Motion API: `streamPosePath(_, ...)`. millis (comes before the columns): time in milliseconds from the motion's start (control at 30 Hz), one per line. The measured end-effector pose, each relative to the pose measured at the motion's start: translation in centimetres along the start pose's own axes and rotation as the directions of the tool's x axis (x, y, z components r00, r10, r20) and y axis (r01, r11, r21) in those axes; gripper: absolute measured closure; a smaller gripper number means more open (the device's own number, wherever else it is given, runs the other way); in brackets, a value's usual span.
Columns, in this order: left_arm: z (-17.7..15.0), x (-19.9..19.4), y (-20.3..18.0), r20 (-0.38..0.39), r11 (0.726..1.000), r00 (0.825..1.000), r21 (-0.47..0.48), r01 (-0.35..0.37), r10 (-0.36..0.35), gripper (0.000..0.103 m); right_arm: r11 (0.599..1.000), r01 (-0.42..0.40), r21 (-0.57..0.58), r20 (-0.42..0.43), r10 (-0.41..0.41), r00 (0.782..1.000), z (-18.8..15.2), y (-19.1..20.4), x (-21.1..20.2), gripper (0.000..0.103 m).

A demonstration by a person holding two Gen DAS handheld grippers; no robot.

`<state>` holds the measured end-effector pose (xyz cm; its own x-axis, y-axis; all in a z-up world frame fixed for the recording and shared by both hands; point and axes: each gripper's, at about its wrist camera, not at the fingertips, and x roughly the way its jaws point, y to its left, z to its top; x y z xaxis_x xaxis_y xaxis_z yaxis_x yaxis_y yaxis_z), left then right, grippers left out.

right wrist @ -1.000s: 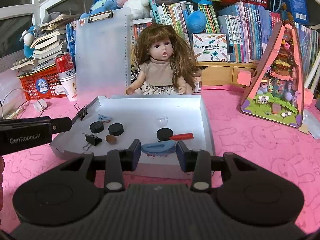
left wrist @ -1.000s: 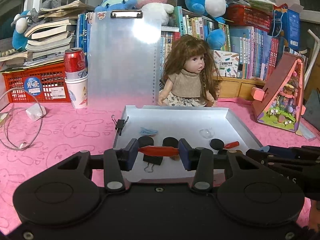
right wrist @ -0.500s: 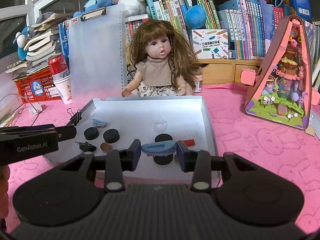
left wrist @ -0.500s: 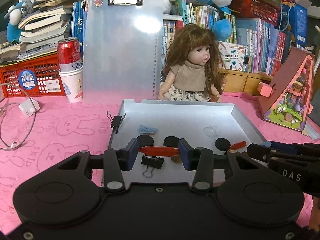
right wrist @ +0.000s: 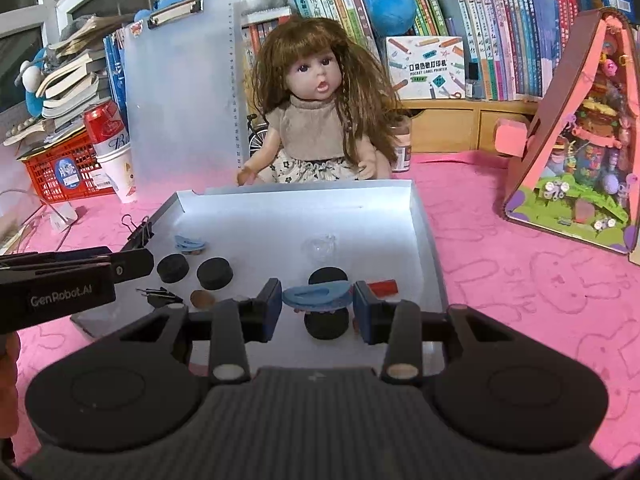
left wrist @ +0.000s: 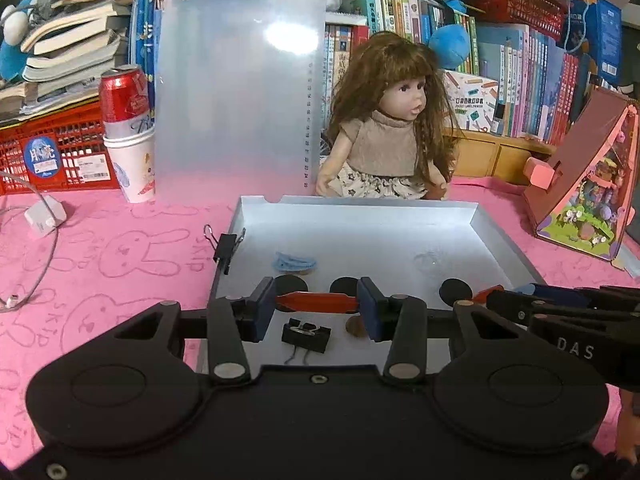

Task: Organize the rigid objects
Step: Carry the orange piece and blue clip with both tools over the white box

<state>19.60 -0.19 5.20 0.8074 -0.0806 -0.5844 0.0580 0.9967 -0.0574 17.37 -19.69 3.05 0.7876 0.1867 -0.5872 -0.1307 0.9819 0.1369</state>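
My left gripper [left wrist: 316, 303] is shut on a flat red clip [left wrist: 316, 302], held level over the near part of the silver tray [left wrist: 360, 204]. My right gripper [right wrist: 317, 298] is shut on a blue clip [right wrist: 317, 296] above the tray's [right wrist: 296, 192] near right part. In the tray lie black discs [right wrist: 173, 268] [right wrist: 215, 273], a black binder clip [left wrist: 306, 334], a brown coin [right wrist: 201, 299], another blue clip [left wrist: 292, 261], a clear piece [right wrist: 319, 246] and a red piece [right wrist: 383, 287]. The left gripper's side [right wrist: 72, 280] shows in the right wrist view, the right gripper's side [left wrist: 560, 312] in the left wrist view.
A doll [left wrist: 390, 128] sits just behind the tray. A clear clipboard [left wrist: 236, 88] leans on books, beside a red can on a paper cup [left wrist: 128, 128] and a red basket [left wrist: 52, 148]. A pink toy house [right wrist: 580, 140] stands right. A binder clip [left wrist: 226, 246] grips the tray's left rim.
Both grippers have moved forward over the tray with their clips still held; the tray, doll and clipboard look nearer and larger.
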Motion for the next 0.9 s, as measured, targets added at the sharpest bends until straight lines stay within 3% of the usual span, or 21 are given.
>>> streamPosePath(267, 0.2, 1.9, 0.3, -0.044, 1.0, 0.999, -0.012, 0.012, -0.013, 0.061, 0.999, -0.038, 0.033, -0.055, 0.039, 0.998, 1.1, -0.7, 1.9, 0.058)
streamPosePath(467, 3.0, 5.0, 1.4, -0.14, 0.995, 0.986, -0.046, 0.089, -0.094, 0.061, 0.994, -0.083, 0.064, -0.138, 0.092, 0.986, 3.7, -1.5, 4.3, 0.058)
streamPosePath(733, 6.2, 8.7, 2.1, -0.177, 0.993, 0.98, -0.092, 0.074, -0.09, 0.061, 0.993, -0.034, 0.111, -0.158, 0.051, 0.986, 5.9, -2.3, 7.3, 0.058)
streamPosePath(900, 6.5, 10.5, 1.8, -0.2, 0.993, 0.975, -0.092, 0.08, -0.097, 0.061, 0.991, 0.002, 0.132, -0.177, 0.022, 0.984, 6.3, -2.9, 8.5, 0.058)
